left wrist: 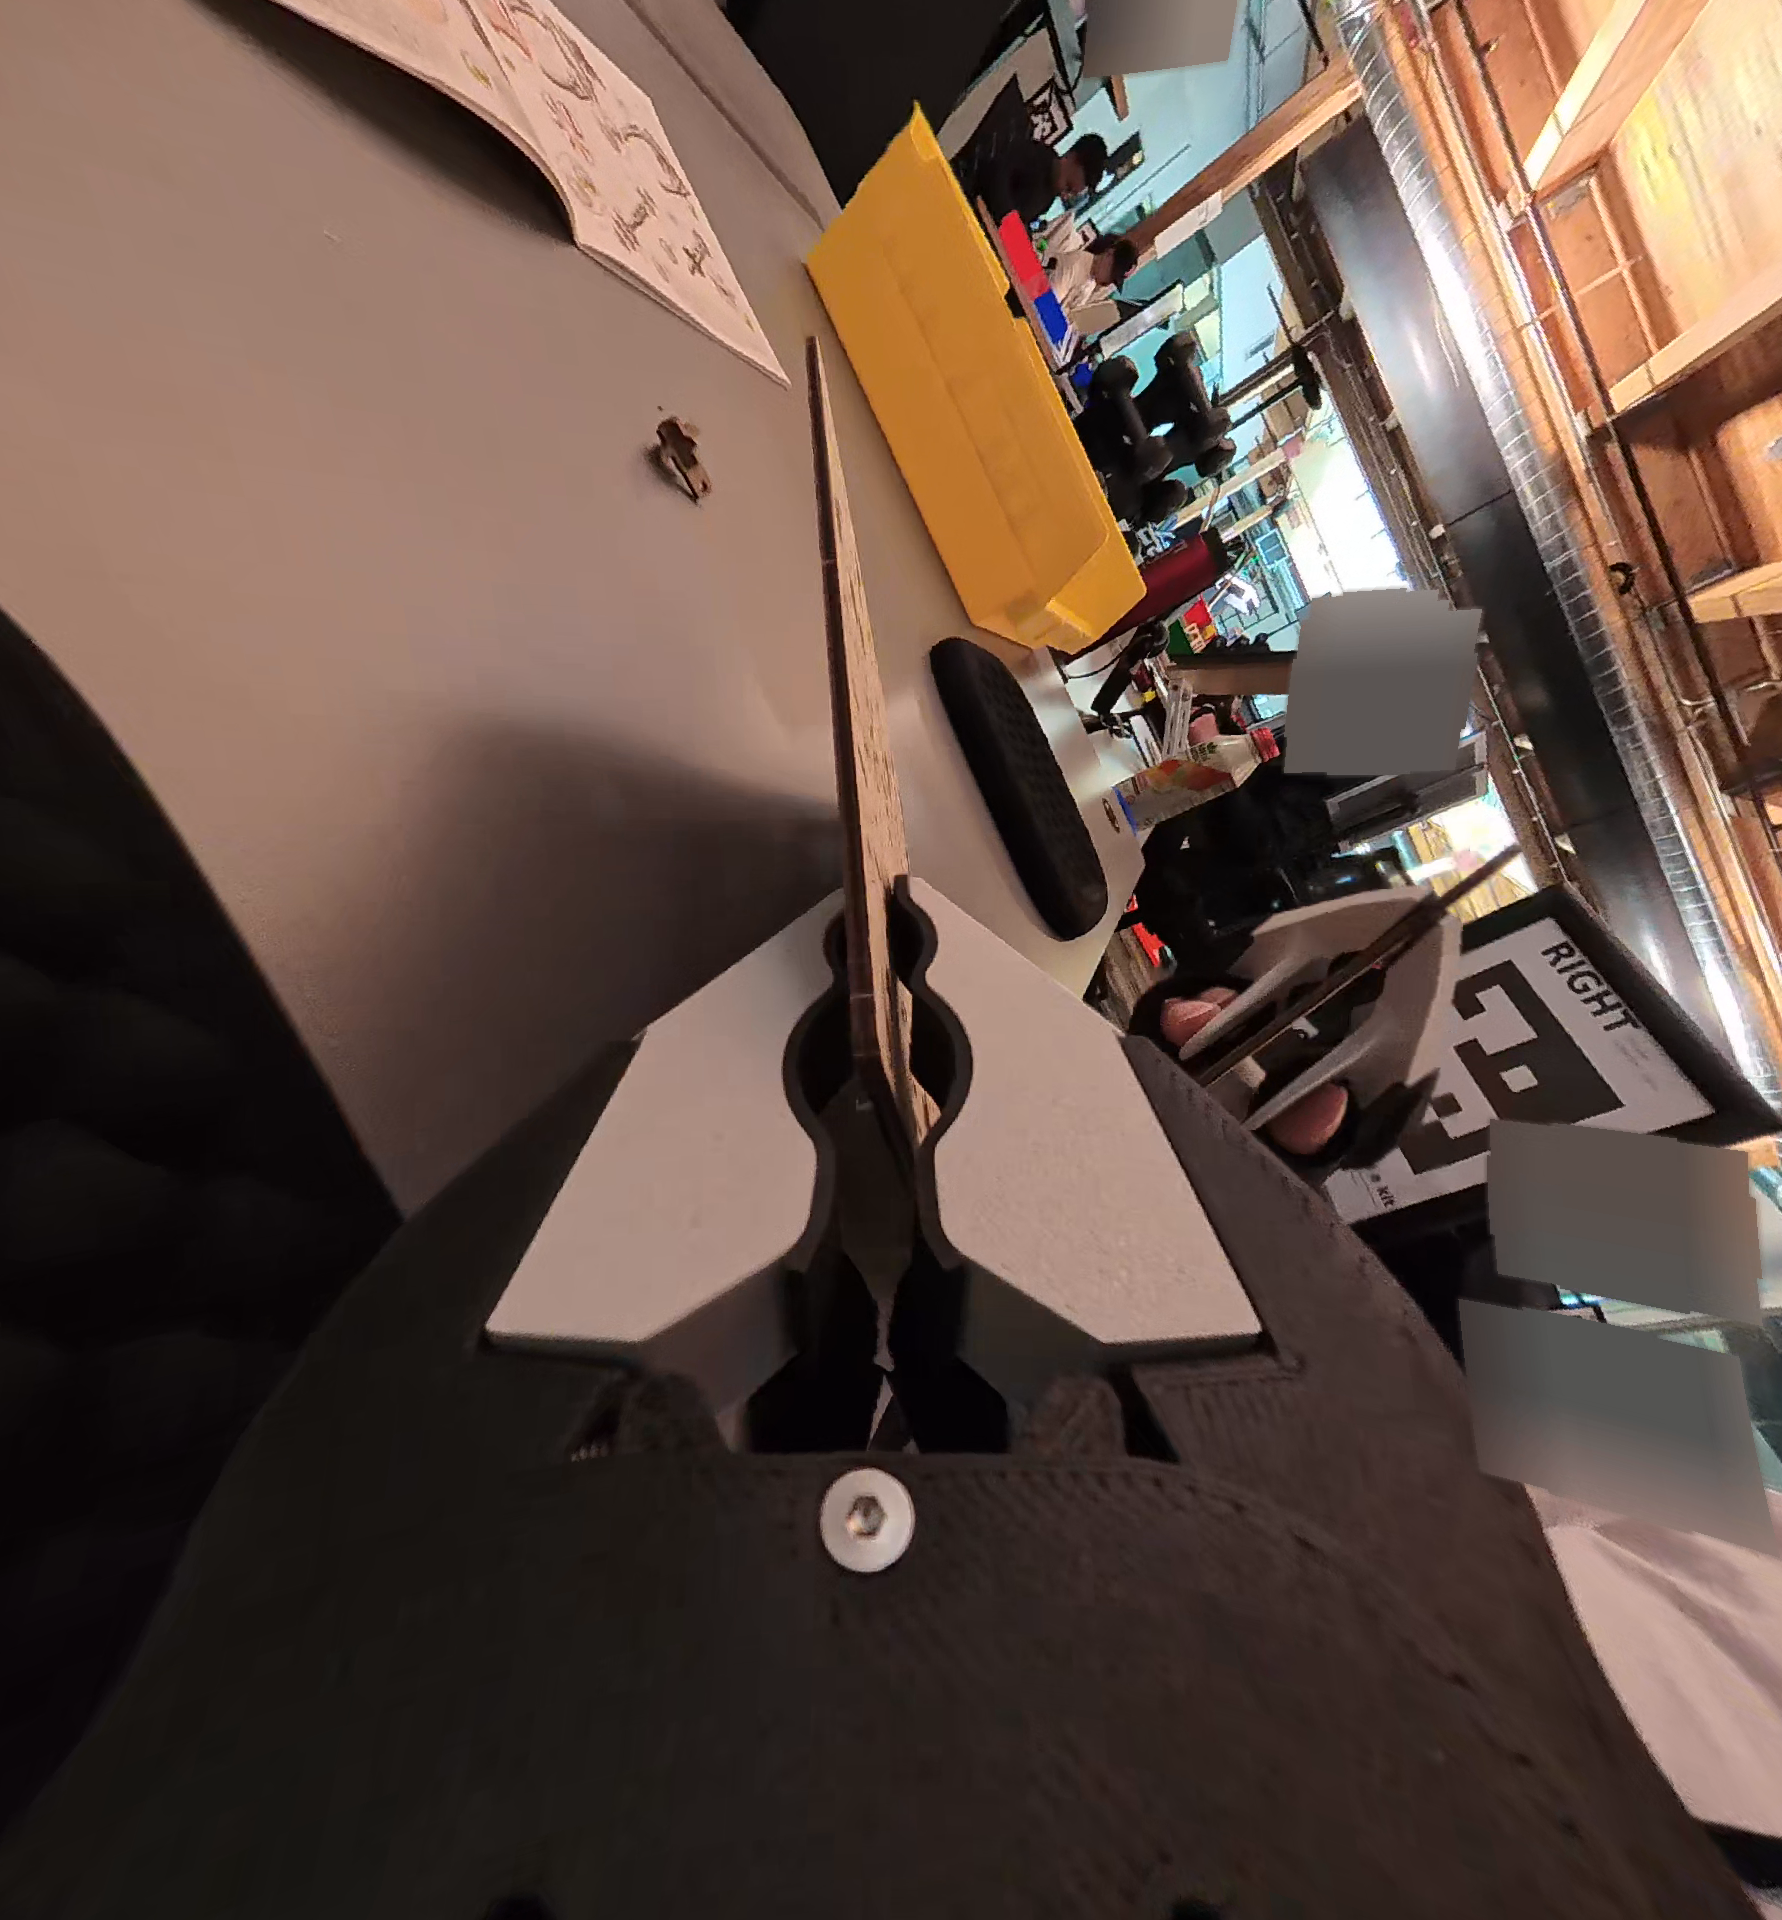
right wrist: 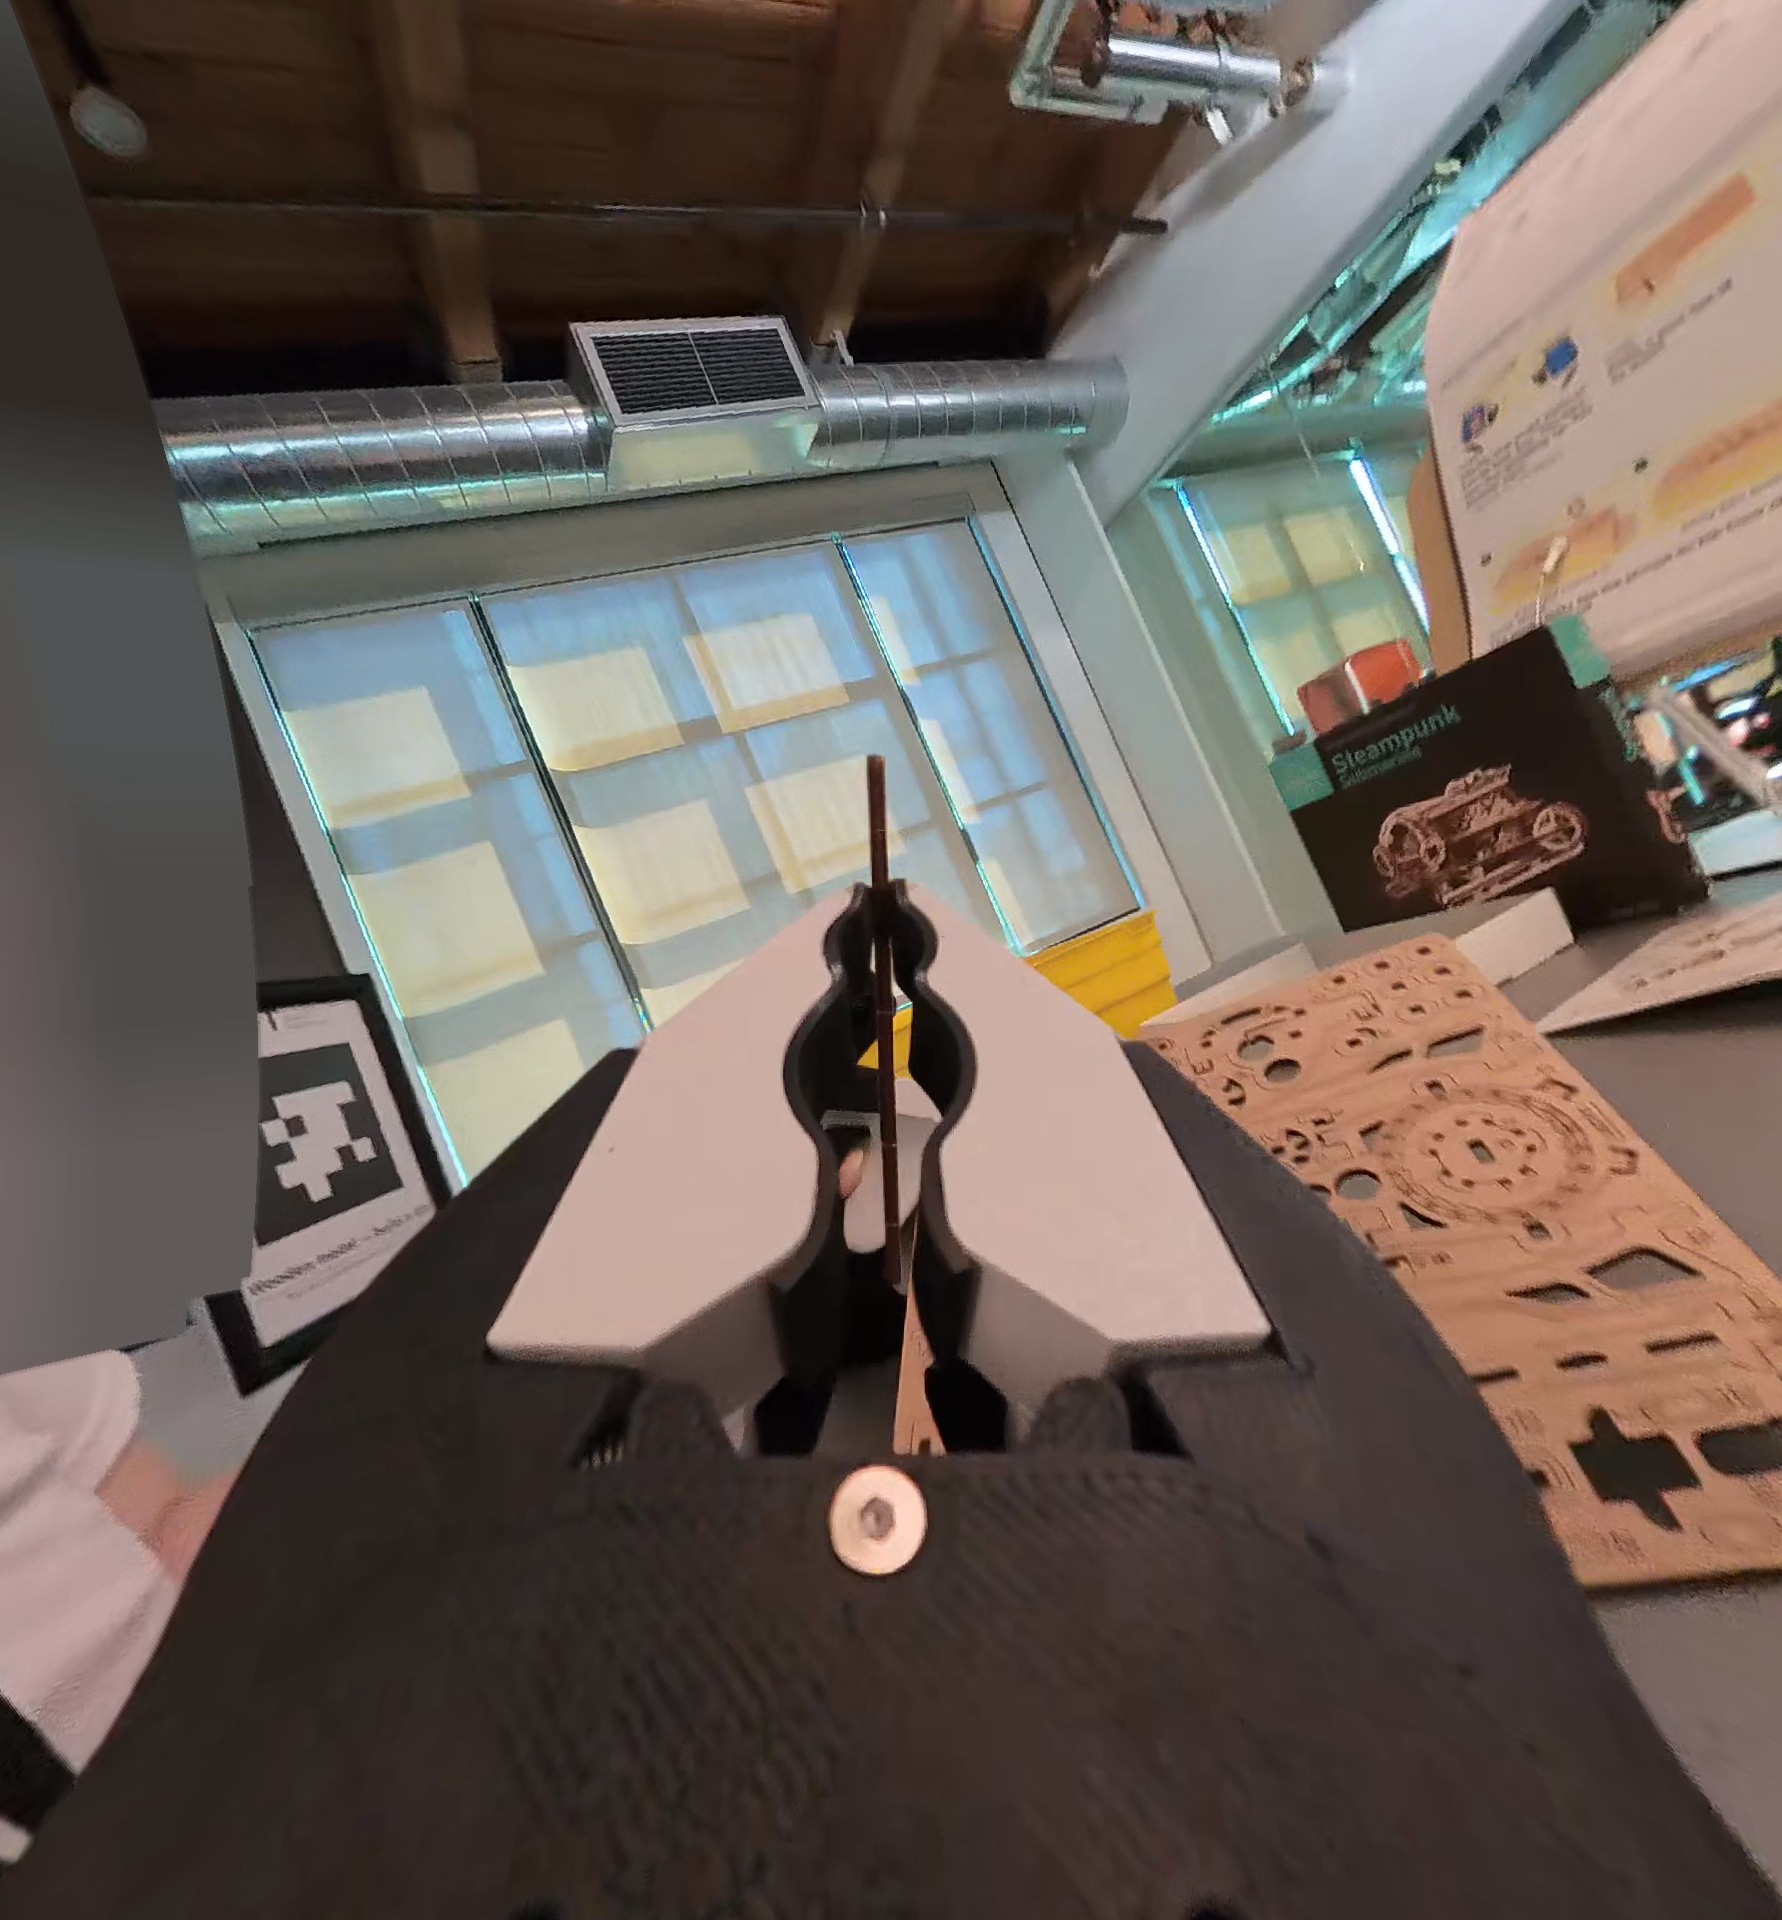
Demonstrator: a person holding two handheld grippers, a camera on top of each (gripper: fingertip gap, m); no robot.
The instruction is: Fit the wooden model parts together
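My left gripper [left wrist: 871,904] is shut on a thin flat wooden sheet part [left wrist: 856,644], seen edge-on, that reaches forward over the grey table [left wrist: 347,520]. A small loose wooden piece [left wrist: 679,457] lies on the table to its left. My right gripper [right wrist: 879,904] is shut on a thin wooden part [right wrist: 876,821], also edge-on, held up in the air. The right gripper also shows in the left wrist view [left wrist: 1427,925], off to the right and apart from the left one, with its part [left wrist: 1479,878] sticking out.
A yellow bin [left wrist: 970,395], a black textured pad [left wrist: 1017,784] and an instruction sheet [left wrist: 575,156] lie on the table. A laser-cut wooden sheet [right wrist: 1489,1195] lies to the right, with a black kit box [right wrist: 1489,821] behind it. A marker board [right wrist: 326,1143] stands left. Across from one pair of fingers to the other is roughly 12 cm.
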